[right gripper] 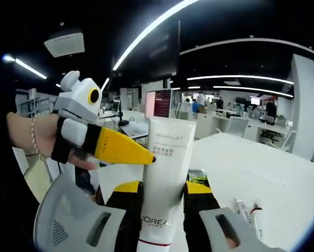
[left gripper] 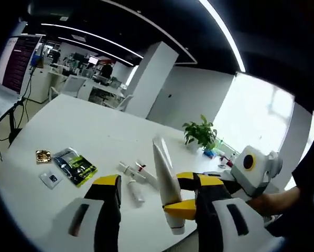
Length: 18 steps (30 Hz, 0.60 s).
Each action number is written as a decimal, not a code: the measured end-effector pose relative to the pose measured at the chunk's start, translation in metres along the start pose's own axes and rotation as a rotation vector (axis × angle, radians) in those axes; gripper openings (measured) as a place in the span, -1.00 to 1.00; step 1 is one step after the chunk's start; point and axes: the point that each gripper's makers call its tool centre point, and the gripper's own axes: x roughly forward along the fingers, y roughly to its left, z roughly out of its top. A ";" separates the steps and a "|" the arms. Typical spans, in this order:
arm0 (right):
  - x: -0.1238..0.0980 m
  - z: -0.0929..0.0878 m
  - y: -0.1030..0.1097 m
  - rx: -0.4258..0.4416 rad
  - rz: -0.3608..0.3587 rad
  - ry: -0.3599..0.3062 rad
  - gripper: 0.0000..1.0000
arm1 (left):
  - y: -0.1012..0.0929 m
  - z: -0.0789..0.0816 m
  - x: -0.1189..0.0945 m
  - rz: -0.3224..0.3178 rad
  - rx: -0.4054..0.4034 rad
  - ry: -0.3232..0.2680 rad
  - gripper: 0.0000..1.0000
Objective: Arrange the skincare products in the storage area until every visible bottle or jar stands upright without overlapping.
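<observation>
Between the right gripper (right gripper: 162, 202) jaws a white tube (right gripper: 164, 178) is clamped, cap end down and cut off by the bottom edge of the right gripper view, so the cap can't really be made out there. The left gripper (right gripper: 146, 156) is seen coming in from the left, its yellow tip touching the tube's side. A hand (right gripper: 33, 137) is wrapped around it, partly hidden behind the body.

From the left gripper view, the left gripper (left gripper: 149, 202) is spread open, one yellow jaw resting against the tube (left gripper: 166, 181), which is held up above the white desk (left gripper: 78, 126). The right gripper (left gripper: 212, 191) is mostly hidden behind the left one's jaw. Further back on the desk, a few small tubes (left gripper: 133, 176) are lying flat, too small to read. Some packets (left gripper: 75, 165) are spotted off to the side, and a potted plant (left gripper: 201, 134) near the far edge.
</observation>
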 end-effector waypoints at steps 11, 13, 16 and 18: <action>-0.004 0.003 0.013 -0.018 0.039 -0.008 -0.59 | -0.007 0.011 0.004 -0.031 0.042 -0.033 -0.56; -0.004 0.001 0.015 -0.016 0.041 -0.004 -0.59 | -0.007 0.012 0.004 -0.034 0.052 -0.038 -0.67; -0.006 0.000 0.016 -0.002 0.040 -0.001 -0.58 | -0.012 0.010 0.004 -0.051 0.080 -0.033 -0.79; -0.007 0.000 0.016 -0.002 0.037 0.000 -0.58 | -0.014 0.012 0.004 -0.060 0.114 -0.047 -0.78</action>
